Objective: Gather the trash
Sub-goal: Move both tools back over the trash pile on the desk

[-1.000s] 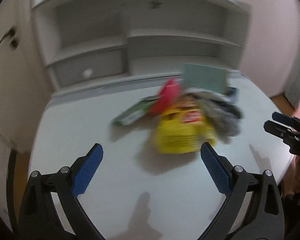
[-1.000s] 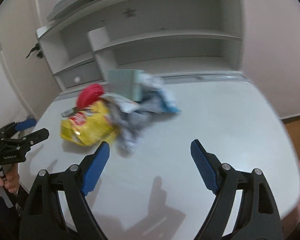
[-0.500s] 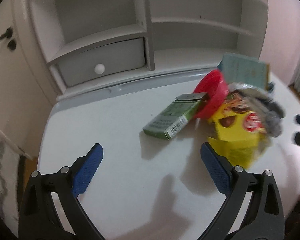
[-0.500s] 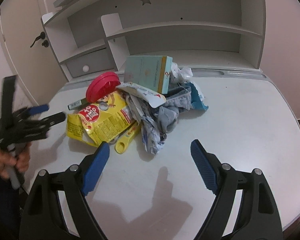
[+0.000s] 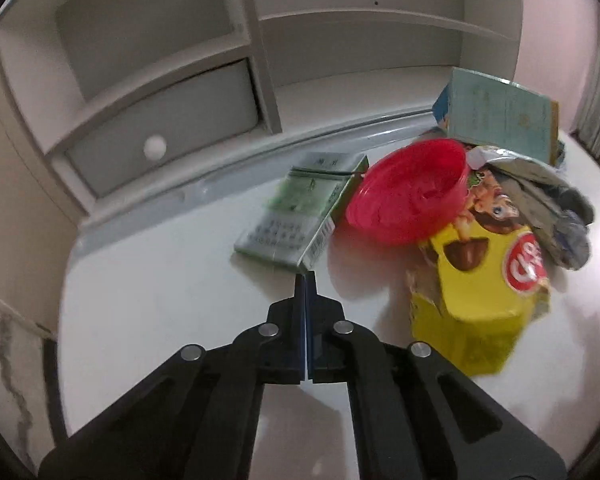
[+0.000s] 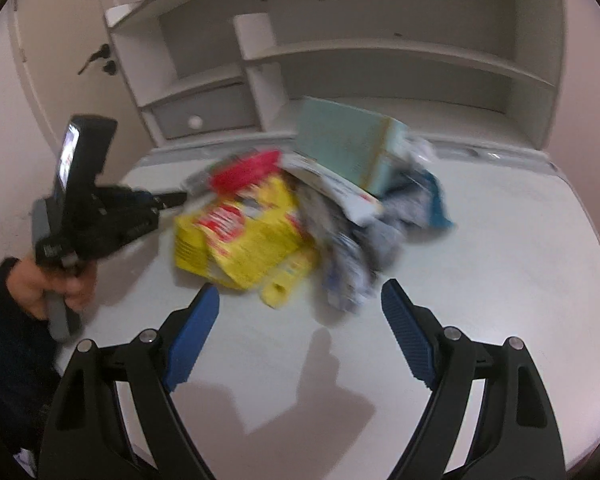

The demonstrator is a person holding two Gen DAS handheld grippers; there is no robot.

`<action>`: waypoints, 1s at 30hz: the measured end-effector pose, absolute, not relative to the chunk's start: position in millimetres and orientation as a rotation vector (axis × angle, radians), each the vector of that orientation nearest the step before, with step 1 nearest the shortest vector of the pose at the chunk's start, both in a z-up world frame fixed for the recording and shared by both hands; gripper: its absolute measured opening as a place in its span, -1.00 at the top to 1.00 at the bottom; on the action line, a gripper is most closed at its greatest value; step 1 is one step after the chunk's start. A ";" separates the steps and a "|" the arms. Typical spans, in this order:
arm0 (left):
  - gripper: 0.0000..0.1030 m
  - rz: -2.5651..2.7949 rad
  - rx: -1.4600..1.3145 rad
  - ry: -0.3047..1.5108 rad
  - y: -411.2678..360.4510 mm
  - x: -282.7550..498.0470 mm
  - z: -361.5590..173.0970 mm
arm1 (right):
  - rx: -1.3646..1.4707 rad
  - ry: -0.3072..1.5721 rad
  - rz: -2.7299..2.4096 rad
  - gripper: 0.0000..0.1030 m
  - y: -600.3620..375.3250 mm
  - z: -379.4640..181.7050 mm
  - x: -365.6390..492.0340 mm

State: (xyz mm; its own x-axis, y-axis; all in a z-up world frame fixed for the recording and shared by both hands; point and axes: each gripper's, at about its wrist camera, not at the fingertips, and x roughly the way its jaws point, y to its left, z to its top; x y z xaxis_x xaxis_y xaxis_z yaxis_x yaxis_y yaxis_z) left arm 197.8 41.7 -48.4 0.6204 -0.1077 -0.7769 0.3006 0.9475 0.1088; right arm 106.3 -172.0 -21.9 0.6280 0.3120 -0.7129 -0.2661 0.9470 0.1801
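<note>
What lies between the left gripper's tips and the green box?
Nothing: the left wrist view shows only bare white table between the shut left gripper and green box.

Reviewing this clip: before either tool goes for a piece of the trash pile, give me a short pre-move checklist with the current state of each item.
1. Left tool open enough to grasp: not ok. Its jaws have just closed, pads together with nothing between them.
2. Left tool lined up on a target: ok. Its tips point at the near corner of the green carton.
3. Right tool open: ok. Jaws wide, nothing between them.
4. Right tool's target in front: ok. The yellow snack bag lies just ahead of the jaws.
5. Trash on the table, none held: ok.
6. Which items overlap inside the pile: cannot tell, the pictures are blurred.
</note>
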 end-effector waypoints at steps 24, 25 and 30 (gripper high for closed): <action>-0.69 -0.191 0.156 0.789 106.2 187.6 -24.4 | 0.155 1.000 0.189 -0.77 -94.1 -33.3 180.8; -0.69 -0.193 0.141 0.795 109.3 189.1 -24.4 | 0.185 1.031 0.187 -0.77 -92.1 -33.3 184.0; -0.71 -0.274 0.129 0.820 104.8 196.5 -25.8 | 0.146 0.912 0.254 -0.77 -118.2 3.3 165.6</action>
